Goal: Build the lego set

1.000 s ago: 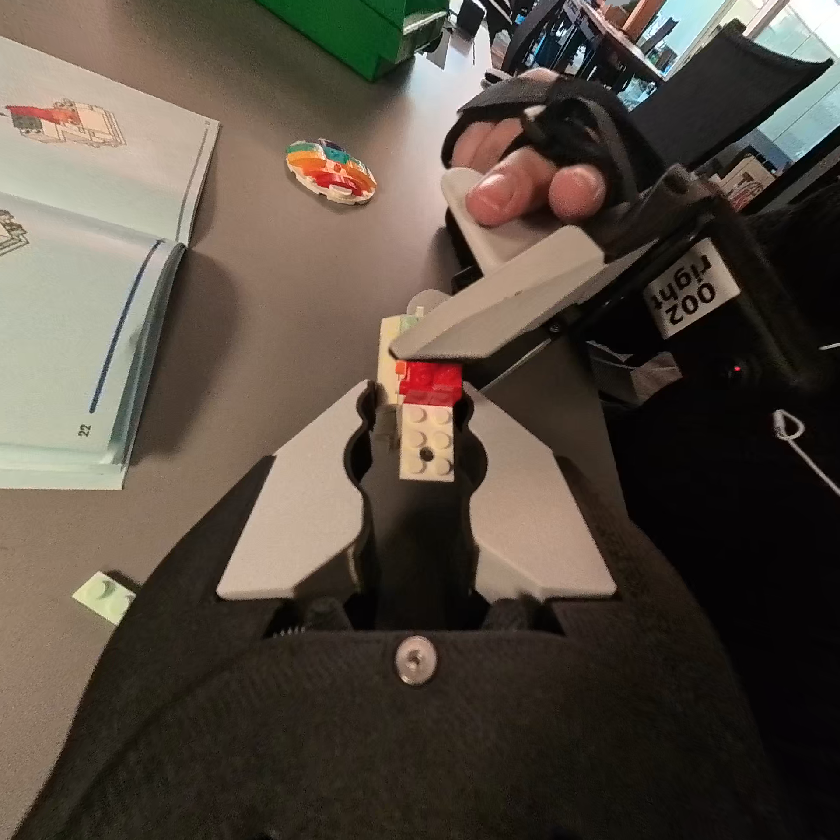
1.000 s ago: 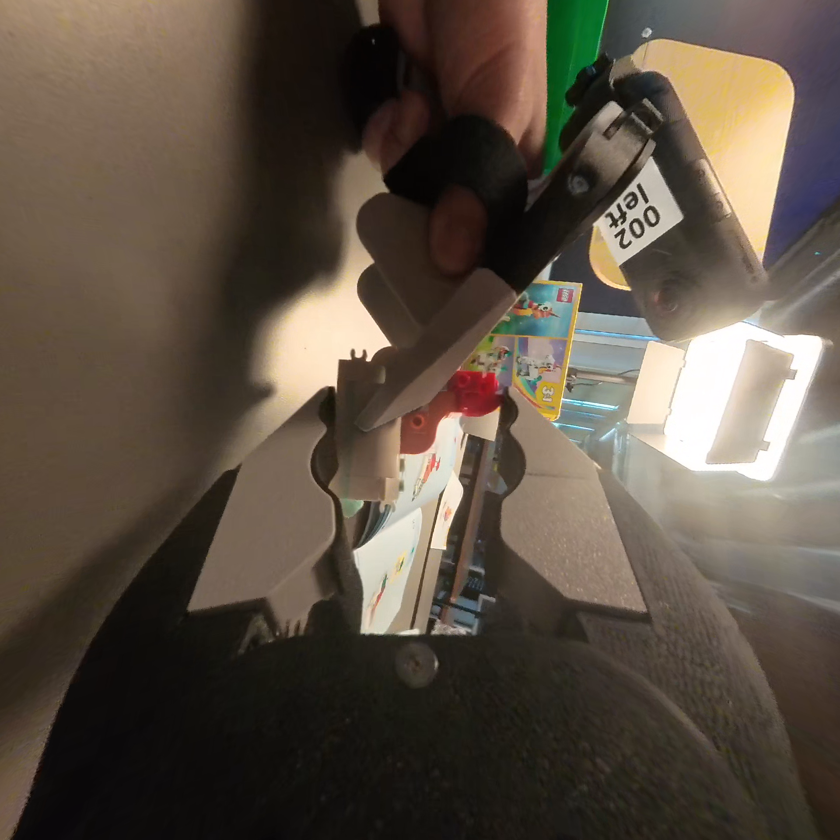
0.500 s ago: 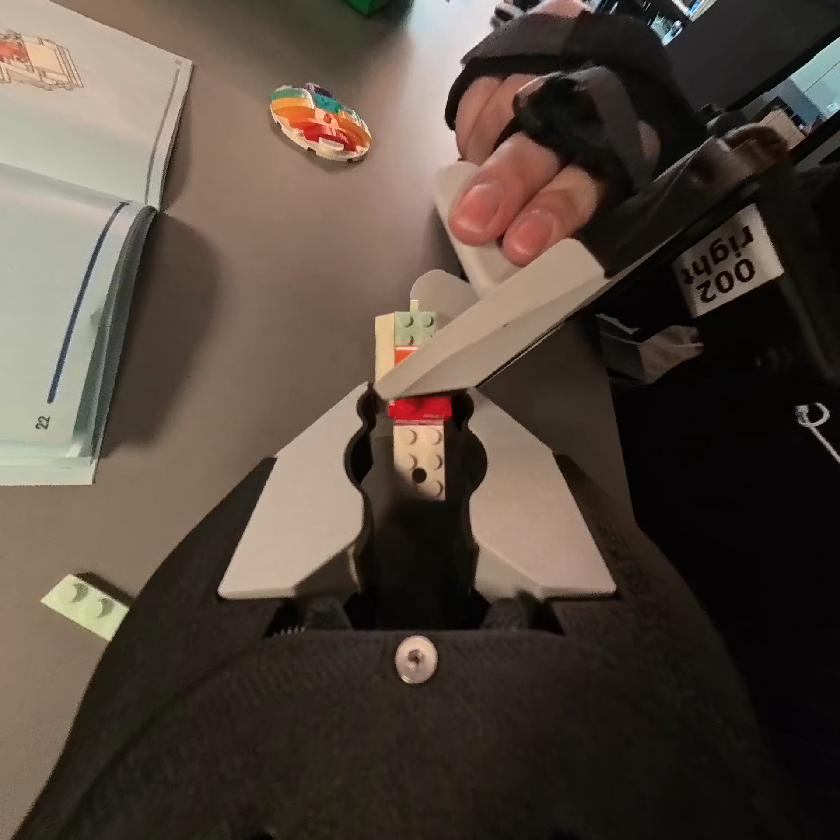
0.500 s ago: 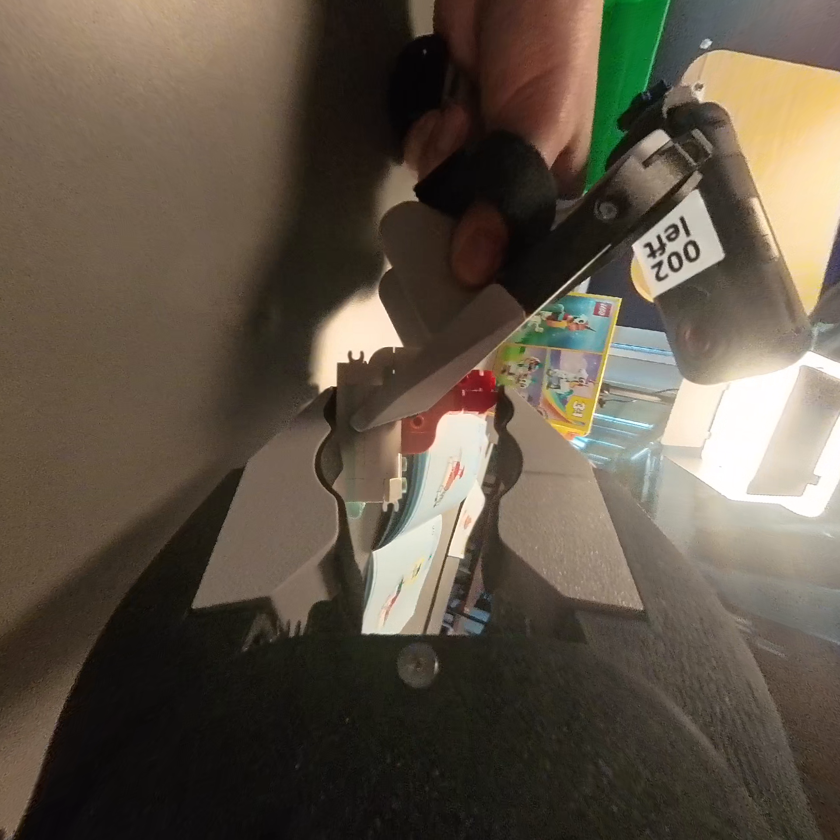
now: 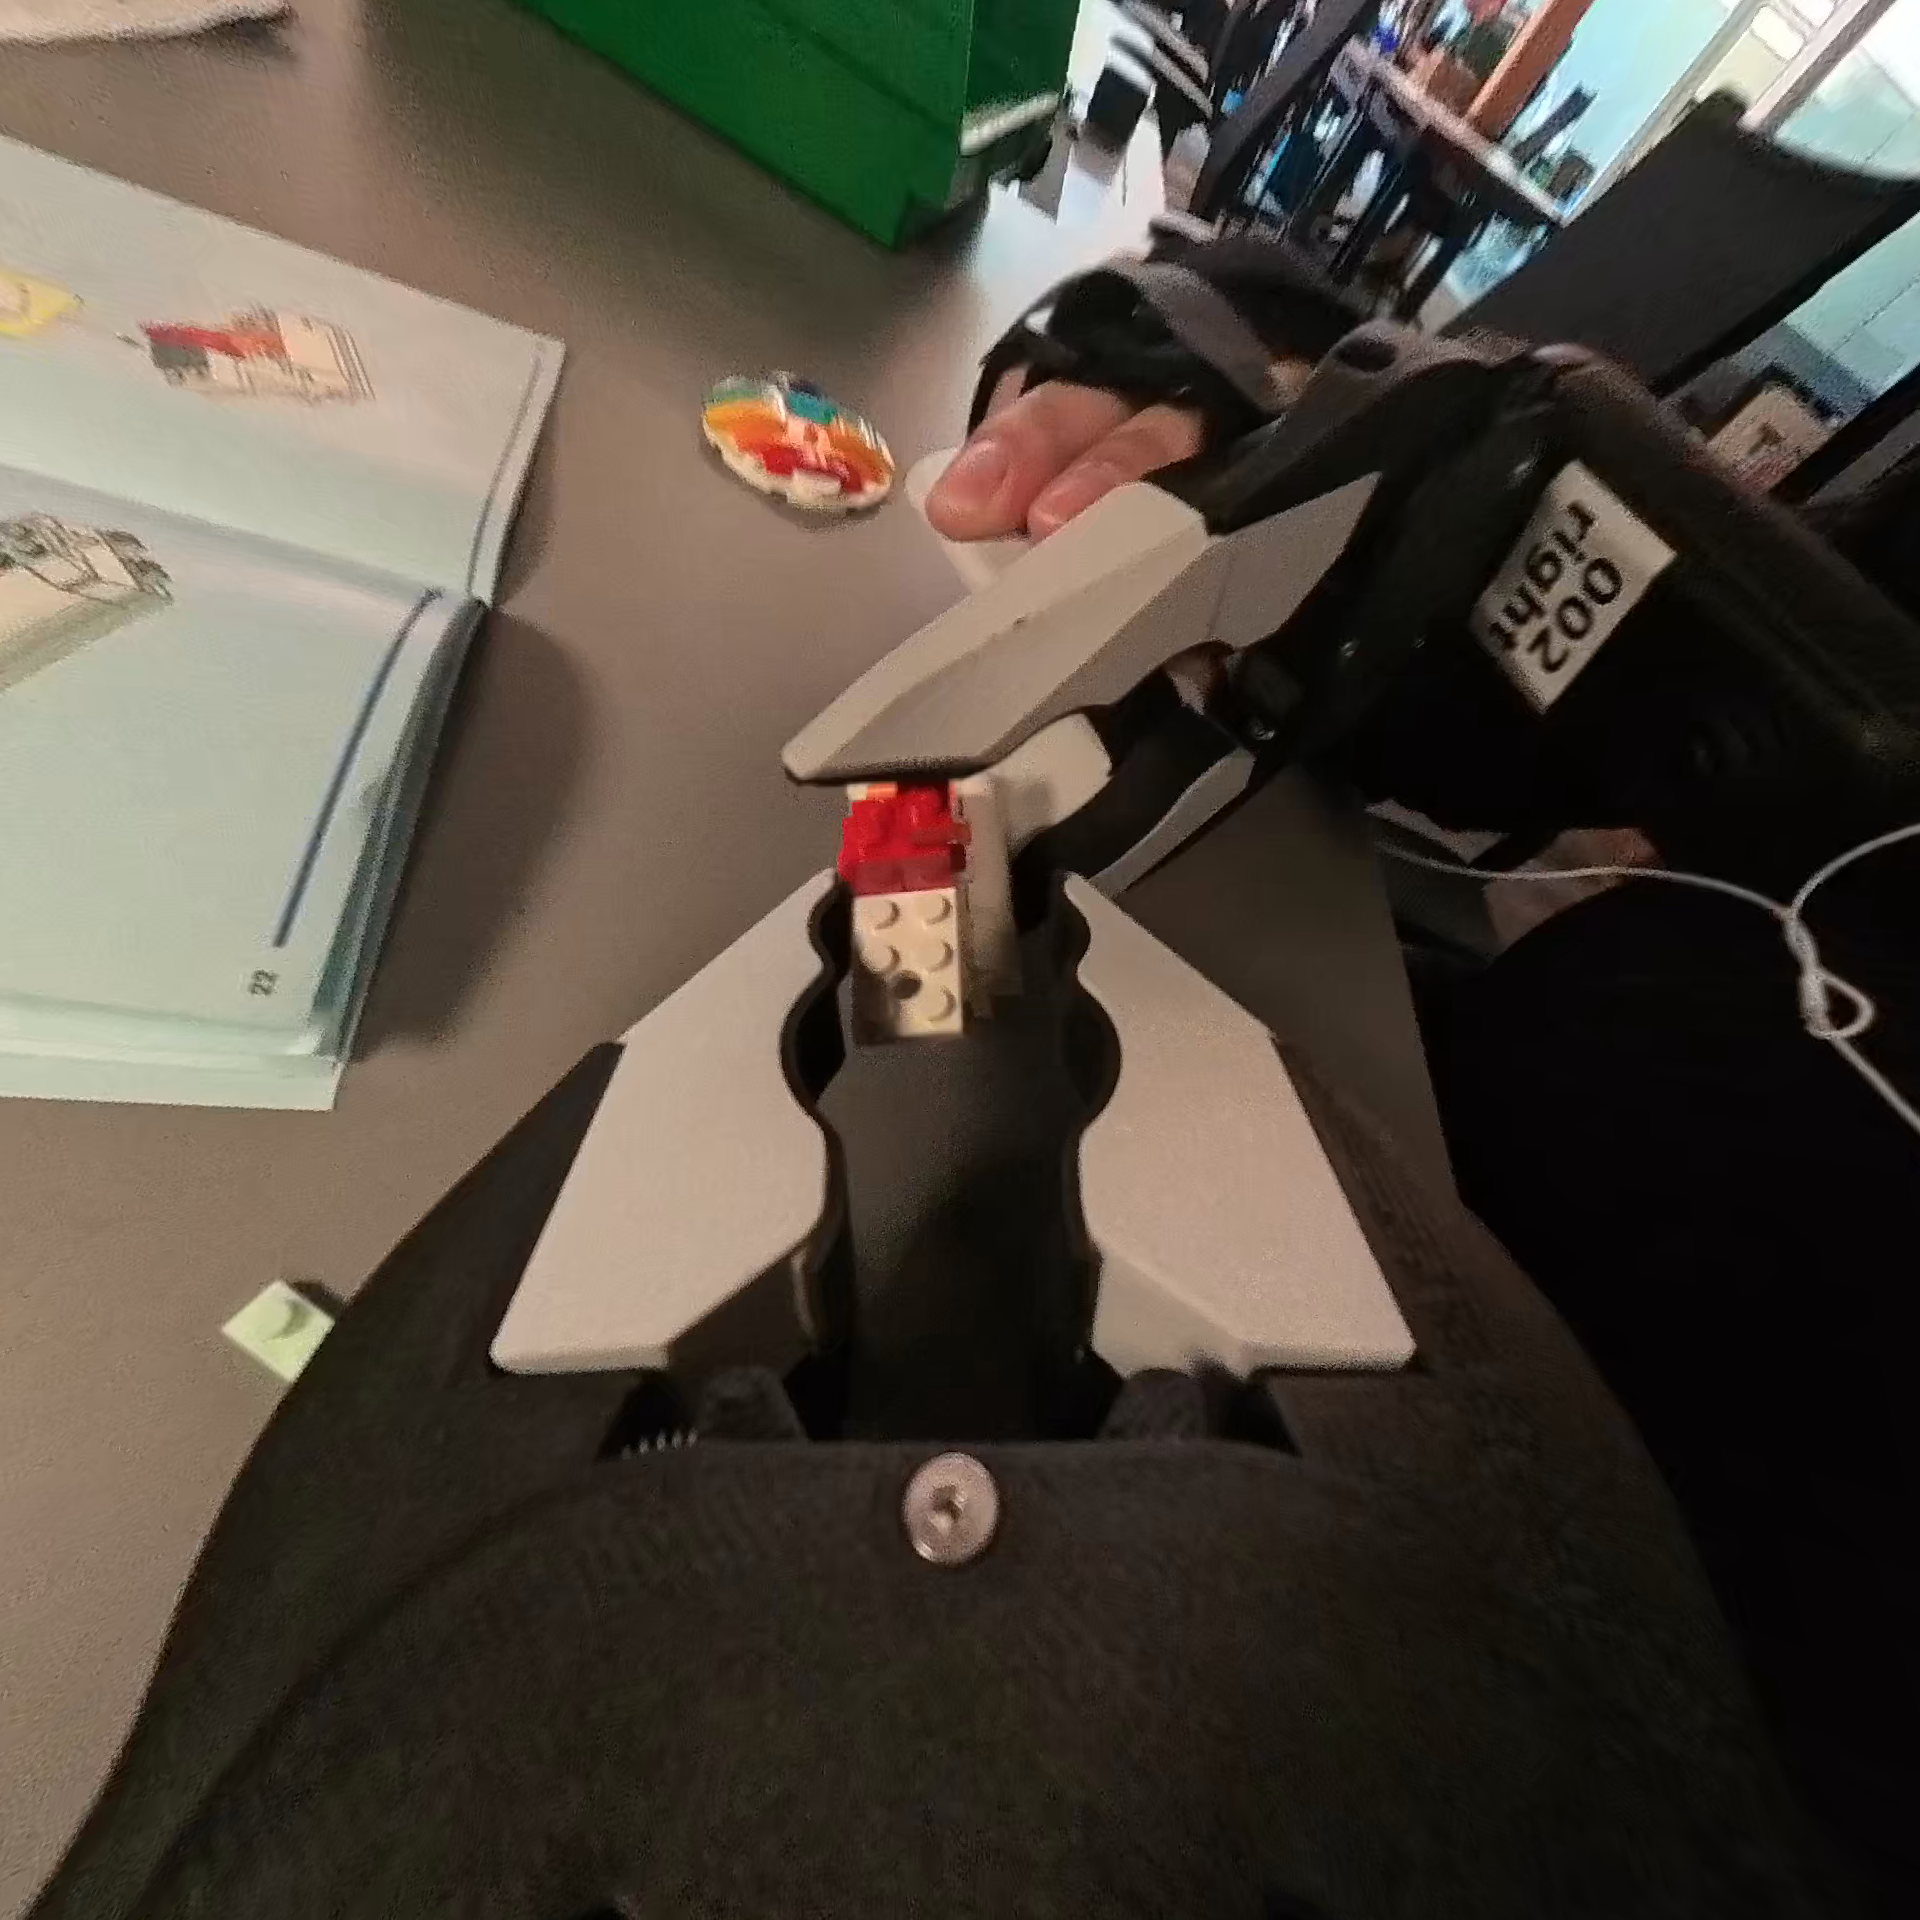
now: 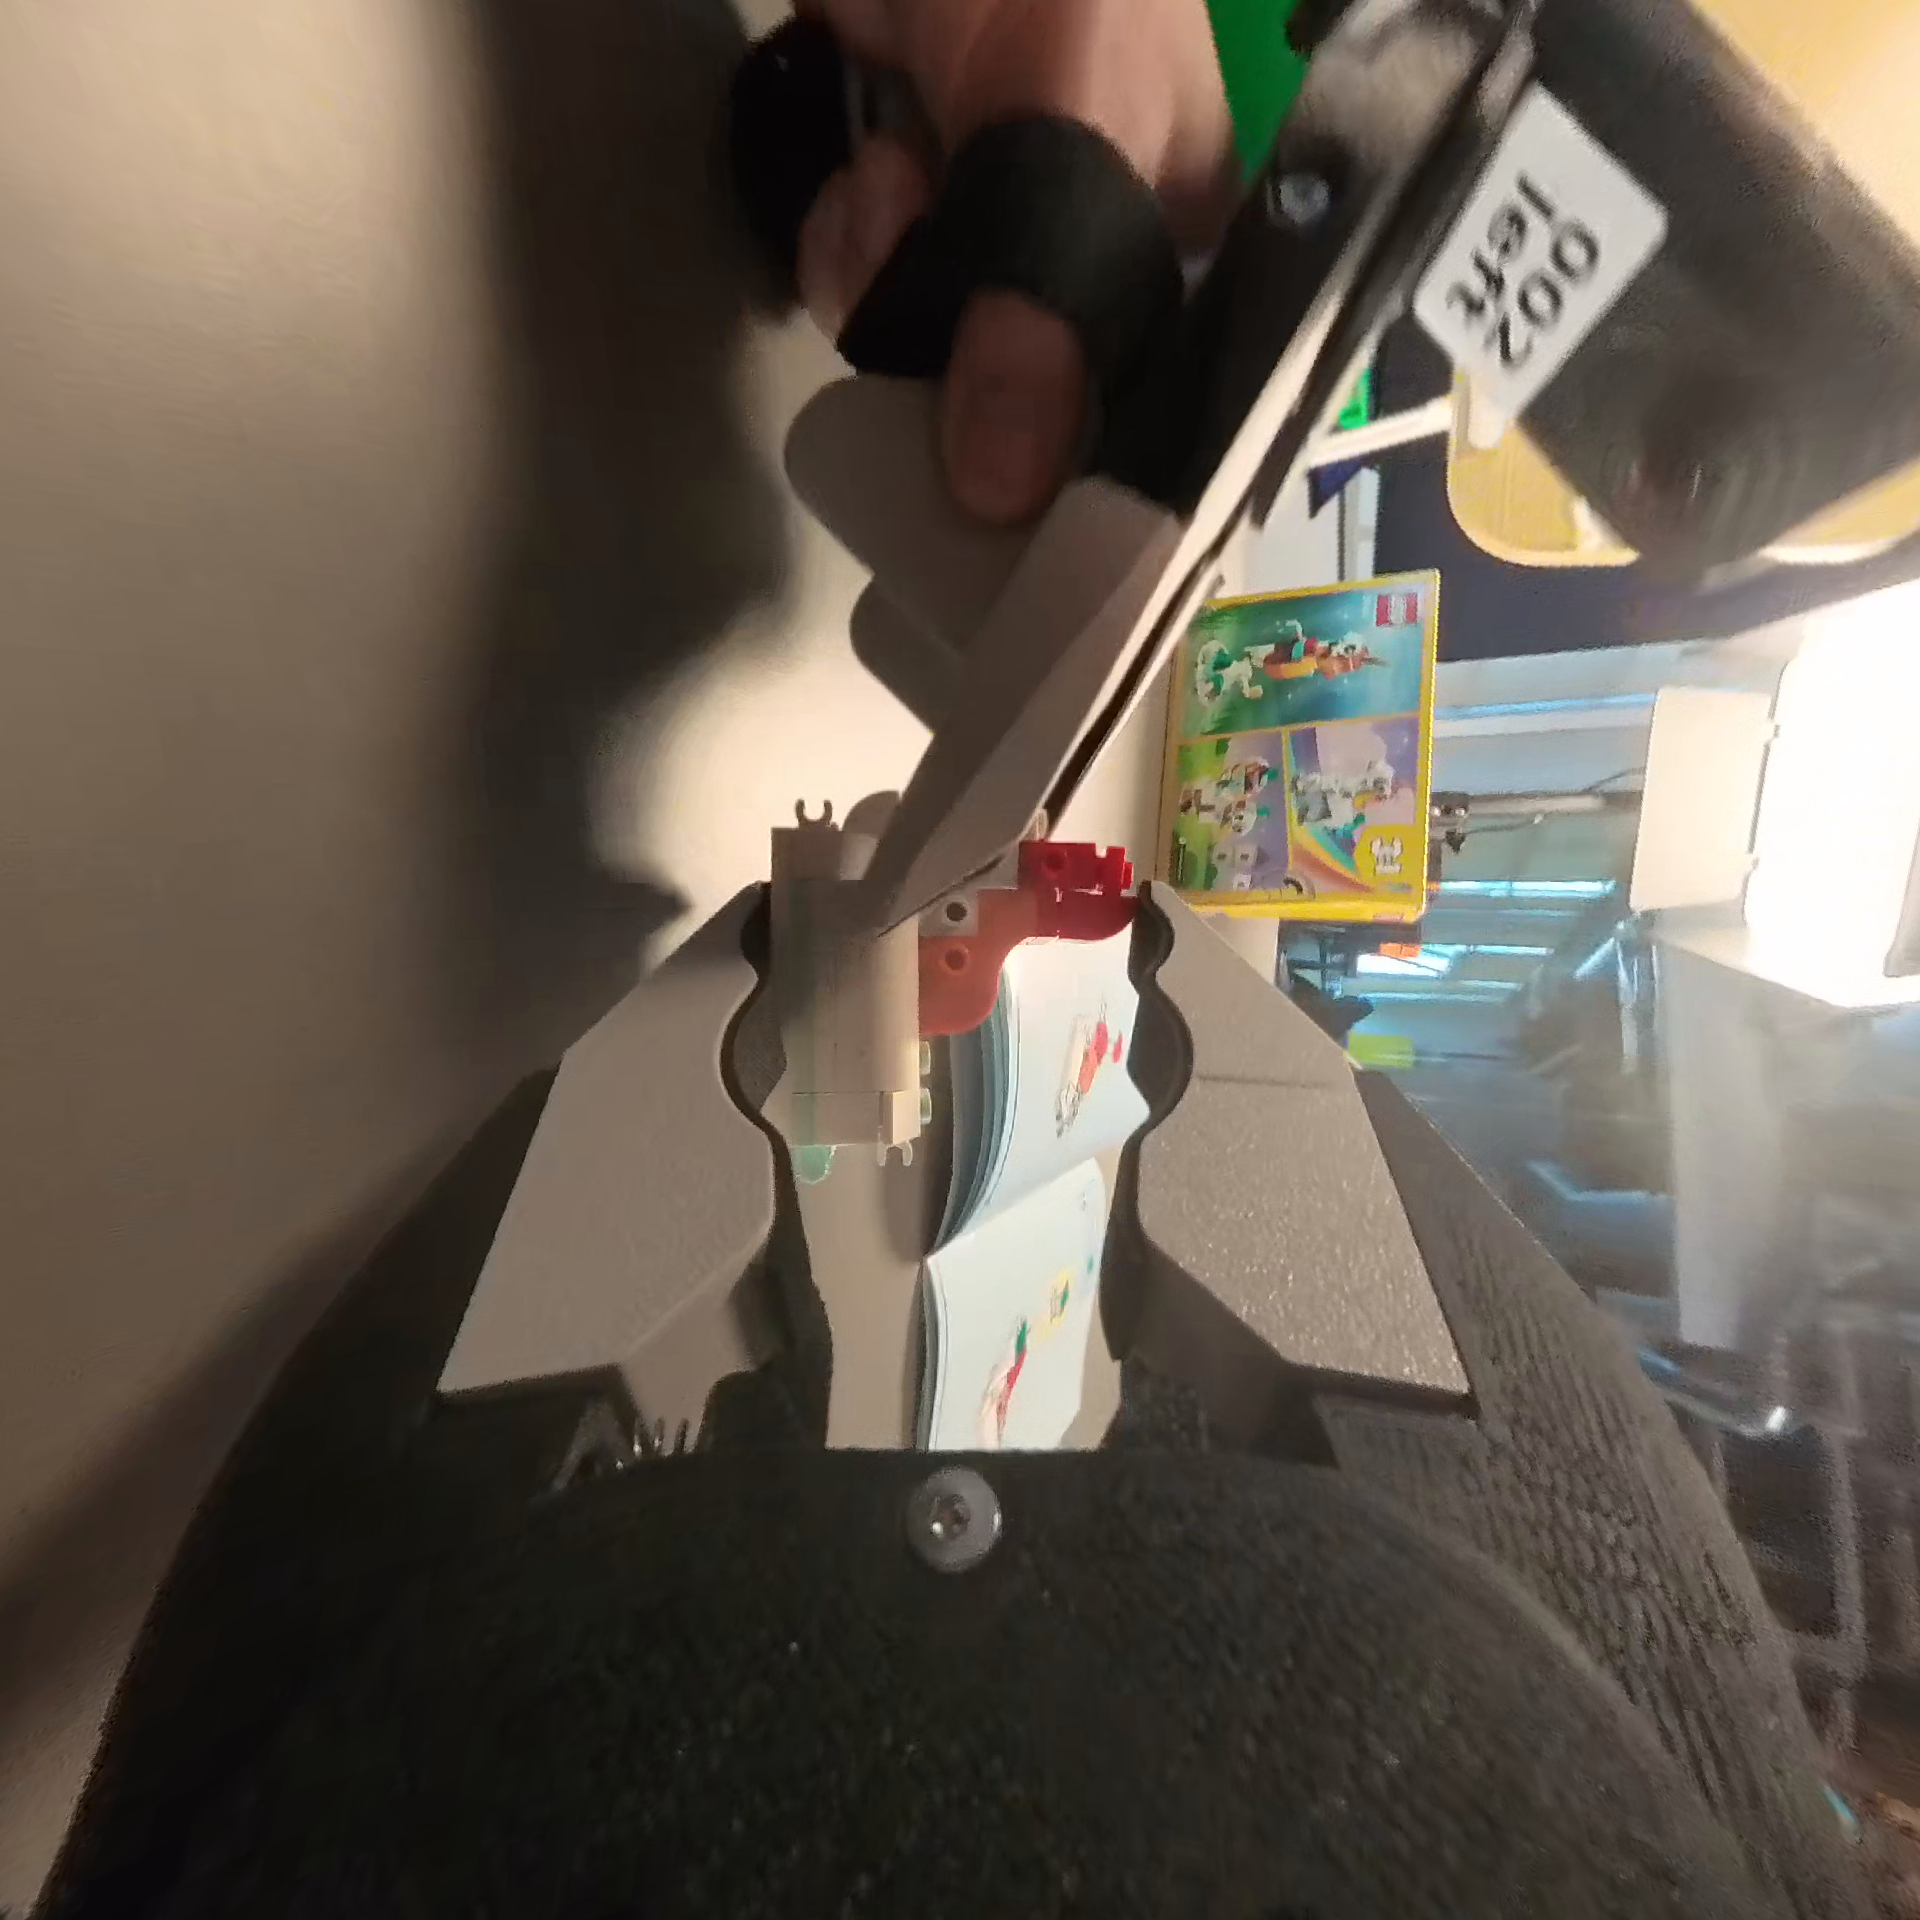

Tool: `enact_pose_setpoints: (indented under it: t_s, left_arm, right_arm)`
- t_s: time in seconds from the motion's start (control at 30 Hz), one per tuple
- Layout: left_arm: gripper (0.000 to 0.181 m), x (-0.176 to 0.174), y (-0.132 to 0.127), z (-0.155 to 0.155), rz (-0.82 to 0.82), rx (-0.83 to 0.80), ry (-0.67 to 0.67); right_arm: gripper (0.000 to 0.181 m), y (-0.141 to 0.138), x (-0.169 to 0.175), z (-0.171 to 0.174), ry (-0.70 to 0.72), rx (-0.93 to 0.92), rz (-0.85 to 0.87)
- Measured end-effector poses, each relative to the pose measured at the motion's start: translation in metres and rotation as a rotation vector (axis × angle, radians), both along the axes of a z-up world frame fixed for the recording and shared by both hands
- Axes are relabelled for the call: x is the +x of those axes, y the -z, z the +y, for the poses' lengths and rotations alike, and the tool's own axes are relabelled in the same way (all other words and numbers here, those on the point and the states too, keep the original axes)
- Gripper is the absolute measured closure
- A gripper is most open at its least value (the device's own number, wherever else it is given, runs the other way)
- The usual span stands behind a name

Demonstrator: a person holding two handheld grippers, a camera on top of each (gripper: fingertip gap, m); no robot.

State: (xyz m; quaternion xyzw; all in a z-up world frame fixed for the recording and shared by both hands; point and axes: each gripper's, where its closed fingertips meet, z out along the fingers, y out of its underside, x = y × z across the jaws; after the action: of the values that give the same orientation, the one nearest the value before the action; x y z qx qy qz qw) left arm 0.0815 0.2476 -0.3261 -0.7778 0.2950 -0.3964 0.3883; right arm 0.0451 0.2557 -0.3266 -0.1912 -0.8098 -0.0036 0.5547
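Observation:
A small lego assembly [image 5: 906, 951] of a white brick, red pieces and a thin white plate is held above the dark table. My left gripper [image 5: 943, 891] is shut around its near end. The right gripper comes in from the upper right, and its upper finger [image 5: 1039, 644] lies over the red top. In the right wrist view my right gripper [image 6: 951, 899] is shut on the assembly [image 6: 842, 997], white part against one finger and red part [image 6: 1070, 883] against the other. The left gripper's finger [image 6: 1018, 748] crosses in front.
An open instruction booklet [image 5: 208, 623] lies on the table [image 5: 644, 312] to the left. A round rainbow lego piece [image 5: 798, 454] sits behind it, and a pale green piece [image 5: 275, 1325] lies near the front left. A green box [image 5: 831, 104] stands at the back, a yellow set box [image 6: 1304, 748] beyond. The grippers are tip to tip, or close to it.
The assembly has turned in the left wrist view: the thin plate now shows right of the white brick instead of left. Both grippers stay on it, and the left gripper has tilted.

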Motion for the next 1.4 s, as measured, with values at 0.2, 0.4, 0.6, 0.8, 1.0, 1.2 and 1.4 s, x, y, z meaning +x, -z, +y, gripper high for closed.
enact_pose_setpoints:
  t_s: [0.2,0.4,0.6,0.8,1.0,1.2,1.4]
  left_arm:
    - [0.157,-0.009,-0.026,0.006,-0.176,0.038,-0.044]
    - [0.165,-0.009,-0.029,0.008,-0.207,0.048,-0.065]
    - [0.165,-0.009,-0.034,0.007,-0.17,0.101,-0.071]
    - [0.165,-0.008,-0.035,0.005,-0.117,0.142,-0.068]
    - [0.166,-0.007,-0.034,0.004,-0.105,0.136,-0.069]
    - [0.166,-0.008,-0.033,0.005,-0.106,0.126,-0.076]
    - [0.166,-0.008,-0.029,0.007,-0.104,0.102,-0.078]
  right_arm:
    - [0.115,-0.014,0.002,0.007,0.018,-0.035,0.073]
    - [0.114,-0.02,0.001,0.004,0.011,-0.032,0.101]
    - [0.114,-0.026,0.001,0.002,0.006,-0.008,0.119]
    - [0.114,-0.027,0.002,0.002,0.012,0.041,0.102]
    - [0.114,-0.028,0.003,0.002,0.01,0.087,0.089]
    - [0.115,-0.028,0.003,0.003,0.013,0.101,0.086]
    - [0.115,-0.024,0.003,0.004,0.024,0.132,0.075]
